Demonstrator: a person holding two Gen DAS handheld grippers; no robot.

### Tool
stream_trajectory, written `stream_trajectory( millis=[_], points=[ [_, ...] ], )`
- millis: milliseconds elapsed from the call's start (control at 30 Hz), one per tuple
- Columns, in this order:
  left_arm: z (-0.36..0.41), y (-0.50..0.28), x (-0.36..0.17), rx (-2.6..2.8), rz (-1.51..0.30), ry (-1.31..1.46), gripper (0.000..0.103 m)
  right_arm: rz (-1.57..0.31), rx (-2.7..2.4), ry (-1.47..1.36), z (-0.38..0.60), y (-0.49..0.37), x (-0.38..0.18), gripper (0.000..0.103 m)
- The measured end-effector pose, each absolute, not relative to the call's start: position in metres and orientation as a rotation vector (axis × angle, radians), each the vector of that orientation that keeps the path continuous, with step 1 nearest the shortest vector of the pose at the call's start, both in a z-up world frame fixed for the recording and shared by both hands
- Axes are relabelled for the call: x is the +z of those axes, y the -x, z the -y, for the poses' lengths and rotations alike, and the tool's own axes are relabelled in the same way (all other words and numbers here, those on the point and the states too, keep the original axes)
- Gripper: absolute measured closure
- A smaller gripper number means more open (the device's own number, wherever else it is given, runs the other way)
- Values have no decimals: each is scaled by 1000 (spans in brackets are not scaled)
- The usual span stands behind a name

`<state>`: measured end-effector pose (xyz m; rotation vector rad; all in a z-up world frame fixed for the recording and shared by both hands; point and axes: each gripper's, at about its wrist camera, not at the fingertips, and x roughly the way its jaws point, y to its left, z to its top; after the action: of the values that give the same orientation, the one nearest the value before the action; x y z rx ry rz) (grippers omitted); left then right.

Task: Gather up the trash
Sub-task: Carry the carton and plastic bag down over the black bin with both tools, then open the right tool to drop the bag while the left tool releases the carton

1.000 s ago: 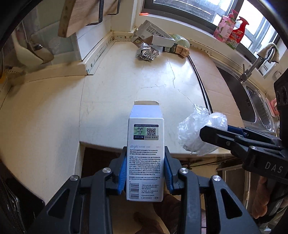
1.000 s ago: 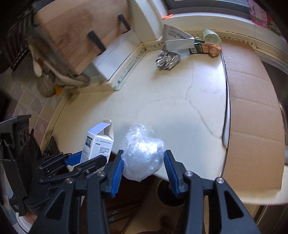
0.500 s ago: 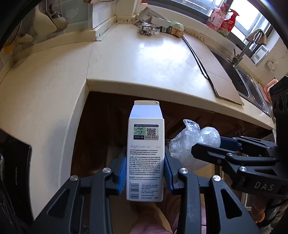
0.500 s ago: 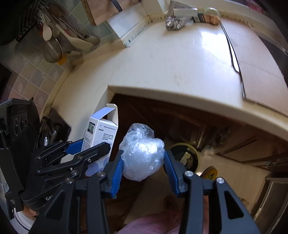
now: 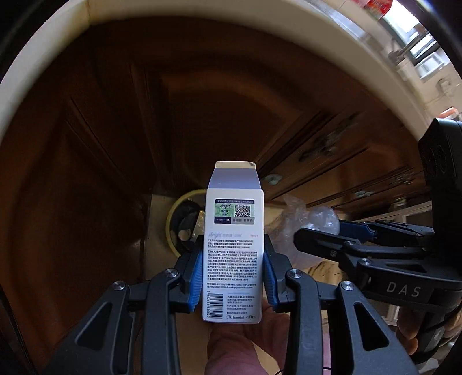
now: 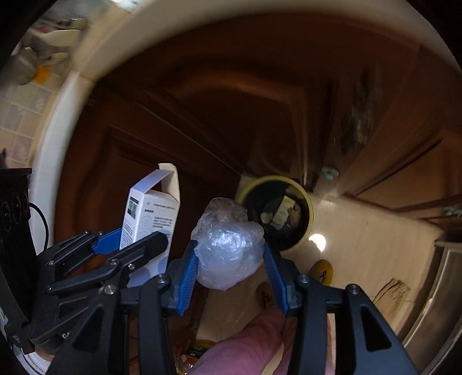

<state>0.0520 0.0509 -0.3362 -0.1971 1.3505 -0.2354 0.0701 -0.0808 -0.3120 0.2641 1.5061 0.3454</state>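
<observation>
My left gripper (image 5: 233, 272) is shut on a tall white and blue carton (image 5: 234, 248), its top flap open; the same carton (image 6: 150, 213) shows at the left of the right wrist view. My right gripper (image 6: 231, 259) is shut on a crumpled ball of clear plastic wrap (image 6: 228, 248), which also appears to the right in the left wrist view as plastic wrap (image 5: 300, 225). Both point steeply down at the floor. A round yellow-rimmed bin (image 6: 288, 213) with scraps inside stands below, just beyond both loads; the bin (image 5: 184, 222) is partly hidden behind the carton.
Dark brown cabinet doors (image 5: 144, 115) rise behind the bin under the cream countertop edge (image 5: 260, 17). Pale floor tiles (image 6: 361, 239) spread to the right. A person's pink-clad leg (image 6: 245, 340) is under the grippers, with yellow slippers (image 6: 322, 271) on the floor.
Both grippers dropped from countertop height to below its edge, still holding the carton and the plastic ball. The counter slid out of view upward; the bin and floor came into view.
</observation>
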Motion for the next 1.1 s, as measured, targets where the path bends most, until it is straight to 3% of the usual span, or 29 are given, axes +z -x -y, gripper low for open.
stream_trajectory(
  millis=[367, 567, 600, 667, 833, 1100],
  points=[
    [-45, -68, -513, -213, -1432, 183, 69, -1606, 285, -270, 90, -83, -502, 55],
    [-48, -75, -572, -203, -1458, 141, 68, -1618, 287, -270, 80, -93, -563, 52],
    [-48, -76, -579, -202, -1466, 137, 64, -1616, 292, -267, 80, -92, -568, 50],
    [-45, -76, -588, -179, -1477, 129, 36, -1607, 306, -245, 76, -93, -574, 48],
    [-52, -76, -590, -145, -1470, 143, 18, -1584, 322, -238, 75, -90, -570, 44],
    [-62, -70, -564, -119, -1455, 131, 12, -1578, 309, -270, 81, -89, -547, 39]
  ],
)
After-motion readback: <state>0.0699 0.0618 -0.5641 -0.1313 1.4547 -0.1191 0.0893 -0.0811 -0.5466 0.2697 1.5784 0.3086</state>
